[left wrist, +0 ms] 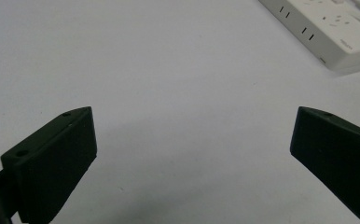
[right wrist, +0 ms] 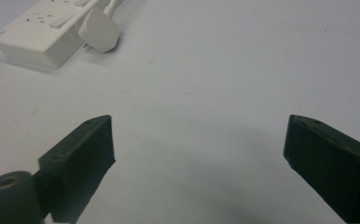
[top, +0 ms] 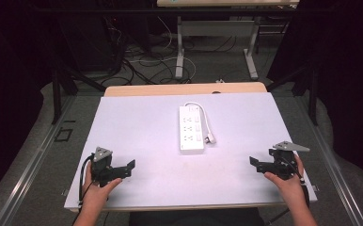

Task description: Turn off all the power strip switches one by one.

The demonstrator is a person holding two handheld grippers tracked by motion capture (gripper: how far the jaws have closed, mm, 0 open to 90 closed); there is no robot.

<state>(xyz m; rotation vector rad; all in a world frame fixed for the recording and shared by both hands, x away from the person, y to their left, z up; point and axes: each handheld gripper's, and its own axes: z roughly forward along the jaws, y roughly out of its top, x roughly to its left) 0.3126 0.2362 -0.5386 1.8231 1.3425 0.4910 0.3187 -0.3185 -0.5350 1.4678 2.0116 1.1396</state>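
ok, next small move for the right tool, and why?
Probably ease the right tool forward-left toward the plug. Its jaws stand wide open and hold nothing, and the plug lies loose beside the power strip, nearer this tool than the left.

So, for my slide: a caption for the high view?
Two open grippers, left and right, flank a white power strip on the table.
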